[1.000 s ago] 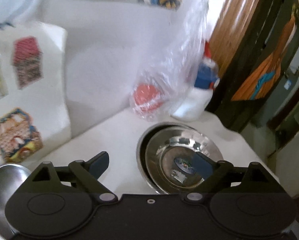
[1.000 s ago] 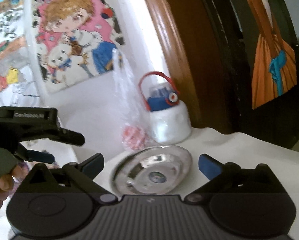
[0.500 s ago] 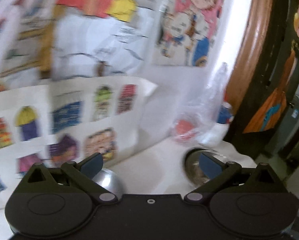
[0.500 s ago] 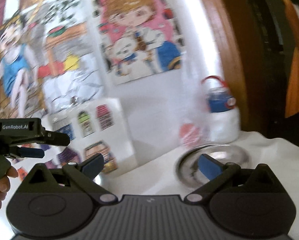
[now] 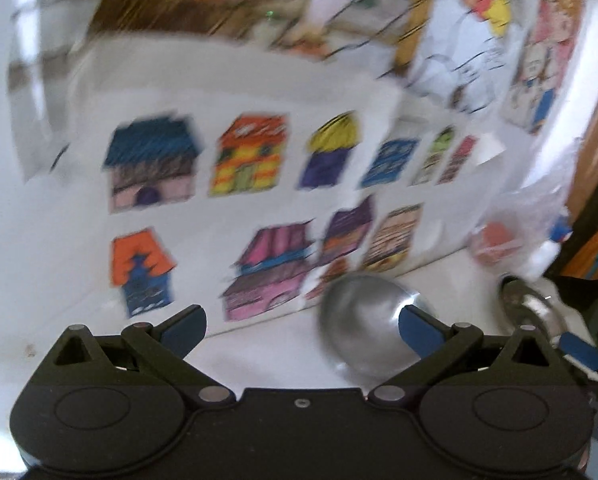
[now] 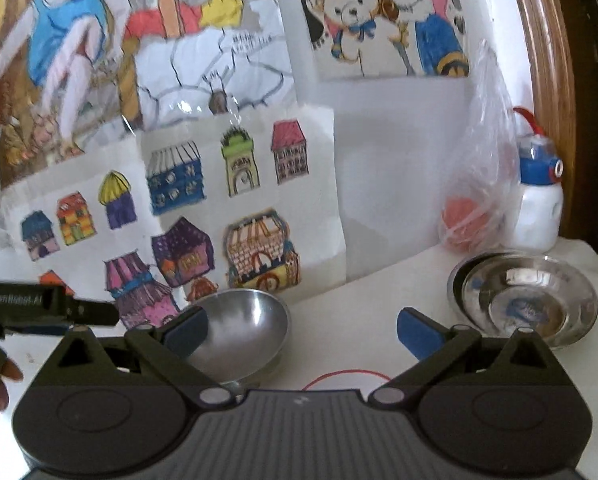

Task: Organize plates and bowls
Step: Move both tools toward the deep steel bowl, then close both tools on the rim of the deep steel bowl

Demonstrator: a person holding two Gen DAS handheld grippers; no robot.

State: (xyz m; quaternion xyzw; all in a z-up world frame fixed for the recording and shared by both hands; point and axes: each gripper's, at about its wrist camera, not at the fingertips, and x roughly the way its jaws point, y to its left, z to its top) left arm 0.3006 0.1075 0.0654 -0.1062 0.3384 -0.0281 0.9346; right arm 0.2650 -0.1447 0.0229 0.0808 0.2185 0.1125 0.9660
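Above the white table (image 6: 339, 352), I tilt both hand-held tools downward. My left gripper (image 5: 301, 322) is spread wide and empty, its right pad in front of the steel bowl (image 5: 363, 320). My right gripper (image 6: 302, 326) is also spread and holds nothing; the bowl lies behind its left pad, and the stacked plates (image 6: 523, 300) are well right of the bowl.

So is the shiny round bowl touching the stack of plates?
Apart. The right wrist view shows bare white table between the bowl and the stack of plates.
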